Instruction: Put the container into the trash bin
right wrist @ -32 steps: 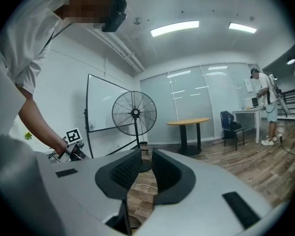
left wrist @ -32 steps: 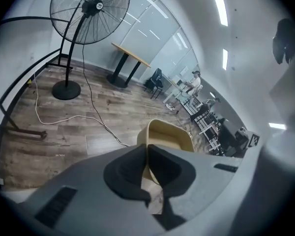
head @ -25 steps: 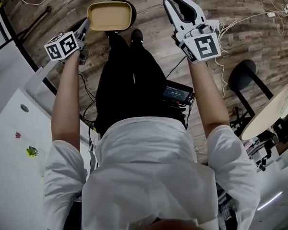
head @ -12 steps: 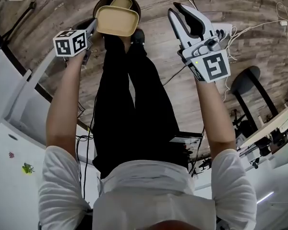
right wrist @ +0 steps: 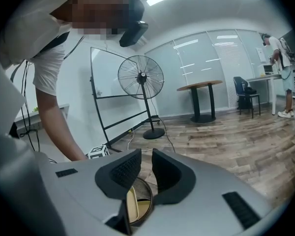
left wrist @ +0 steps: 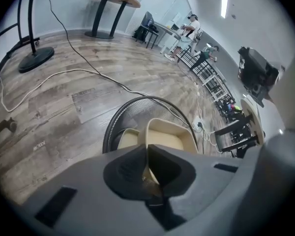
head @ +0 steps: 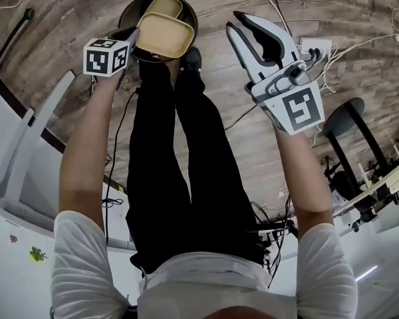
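Wood-plank floor (head: 253, 145) with loose cables; round black mesh trash bin (head: 128, 8) stands on it at the far end, just beyond my shoes.

My left gripper (head: 132, 37) is clamped tight on the near-left rim of the tan container (head: 165, 35). In the left gripper view the pads (left wrist: 130, 168) are pinched on the thin rim wall with no gap, and the container (left wrist: 169, 134) sticks out past them toward the far side. It hangs over the mouth of the bin (left wrist: 110, 127), a bit tilted, not resting in it. A second tan container (head: 165, 5) lies inside the bin, at the far side of the held one.

My right gripper (head: 243, 25) is right of the bin, apart from it and from the container. Its jaws are slightly parted with nothing between them, only floor showing through the gap in the right gripper view (right wrist: 146, 163).
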`<state>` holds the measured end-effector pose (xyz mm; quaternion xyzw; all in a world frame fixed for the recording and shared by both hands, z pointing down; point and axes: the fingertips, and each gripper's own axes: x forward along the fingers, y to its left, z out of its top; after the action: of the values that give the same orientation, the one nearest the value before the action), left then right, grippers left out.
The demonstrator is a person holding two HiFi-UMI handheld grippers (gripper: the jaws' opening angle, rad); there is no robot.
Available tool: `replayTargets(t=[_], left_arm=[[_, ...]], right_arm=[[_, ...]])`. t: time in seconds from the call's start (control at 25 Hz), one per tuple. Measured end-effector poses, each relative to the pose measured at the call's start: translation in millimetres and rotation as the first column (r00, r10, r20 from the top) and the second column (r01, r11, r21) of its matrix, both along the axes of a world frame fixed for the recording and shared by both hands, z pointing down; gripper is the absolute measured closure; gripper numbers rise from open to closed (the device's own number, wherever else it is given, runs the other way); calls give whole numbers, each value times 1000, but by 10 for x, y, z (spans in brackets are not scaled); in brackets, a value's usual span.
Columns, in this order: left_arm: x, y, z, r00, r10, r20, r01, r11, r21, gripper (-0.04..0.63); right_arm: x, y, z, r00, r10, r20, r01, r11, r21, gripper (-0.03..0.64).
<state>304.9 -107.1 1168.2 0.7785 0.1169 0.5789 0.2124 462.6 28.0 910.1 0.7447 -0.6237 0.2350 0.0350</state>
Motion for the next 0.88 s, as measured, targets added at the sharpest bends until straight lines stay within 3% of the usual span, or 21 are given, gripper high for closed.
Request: replayTargets(t=[0.28,0.4,0.64,0.76,0.88], left_arm=[[37,-30,147,996,84,-7,-84,995,52,547],[87,-122,6,998,59,-24,-57,996,71,494],[-33,-91,-797,991,-11,-136,19,998,61,499],[5,-65,-1631,963,-69,-261,80,996,31,506],[247,-115,-2664,891,-127,-435,147,989,13,522]], right_arm=[[-116,-35,148,1000,5,18,-5,1000,9,529],[-87,-82,44,1000,-3,18,3,1000,1,529],[-131,-115,-603,998,-21,-56,23,999,48,529],[-160,-115,-1128,997,-26,-77,32,997,71,529],[-135,-154,-1808,992,-34,-122,51,989,138,529]])
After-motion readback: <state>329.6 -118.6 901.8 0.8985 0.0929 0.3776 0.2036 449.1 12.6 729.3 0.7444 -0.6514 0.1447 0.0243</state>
